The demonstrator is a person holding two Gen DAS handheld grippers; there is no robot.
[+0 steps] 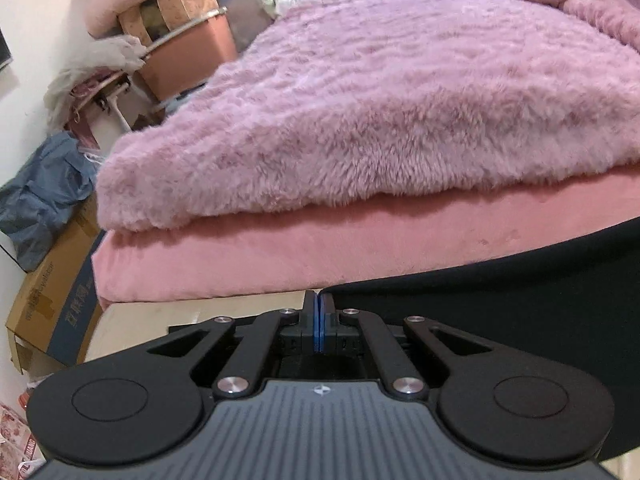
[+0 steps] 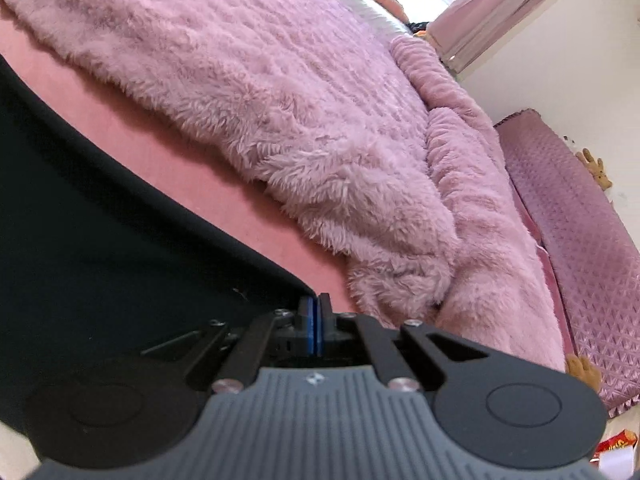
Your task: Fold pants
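Note:
The black pants [image 1: 500, 292] hang stretched between my two grippers, in front of the bed's near edge. My left gripper [image 1: 319, 300] is shut on one corner of the pants, with the cloth running off to the right. In the right wrist view the pants [image 2: 100, 208] fill the left side, and my right gripper [image 2: 316, 302] is shut on their other corner. Both grippers are held below the level of the mattress top. The rest of the pants is hidden below the gripper bodies.
A fluffy pink blanket [image 1: 380, 100] covers the bed over a pink mattress [image 1: 260, 256]. Cardboard boxes [image 1: 52, 300], a blue bag [image 1: 40, 200] and piled clutter [image 1: 160, 32] stand left of the bed. A quilted purple headboard [image 2: 580, 240] lies to the right.

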